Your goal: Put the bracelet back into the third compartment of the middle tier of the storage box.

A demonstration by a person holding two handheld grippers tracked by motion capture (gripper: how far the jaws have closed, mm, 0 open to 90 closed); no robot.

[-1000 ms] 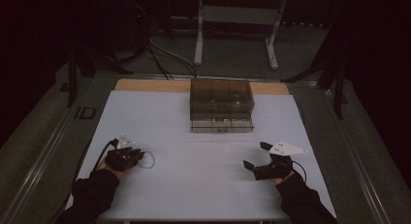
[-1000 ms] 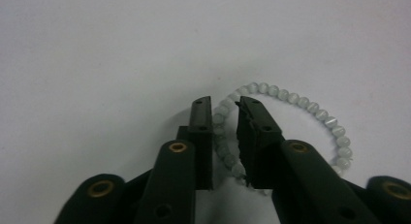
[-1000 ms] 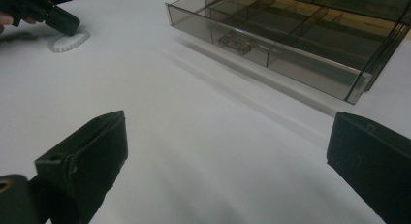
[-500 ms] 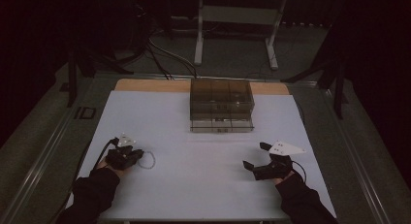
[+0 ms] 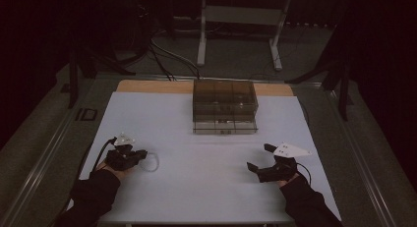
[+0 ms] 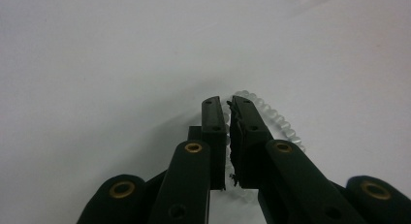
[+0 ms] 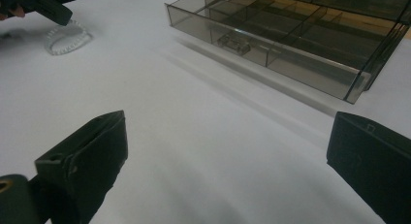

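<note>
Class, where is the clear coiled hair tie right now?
The hair tie lies on the white table at its left side, pinched by the left gripper, well short of the compartment box.

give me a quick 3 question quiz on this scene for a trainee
1. True or false: the left gripper is shut on the clear coiled ring.
2. The right gripper has its jaws: A) shut on the ring B) open over the white table top C) inside the box.
3. What stands at the far middle of the table?

Key: 1 true. 2 B. 3 a smoky clear compartment box.
</note>
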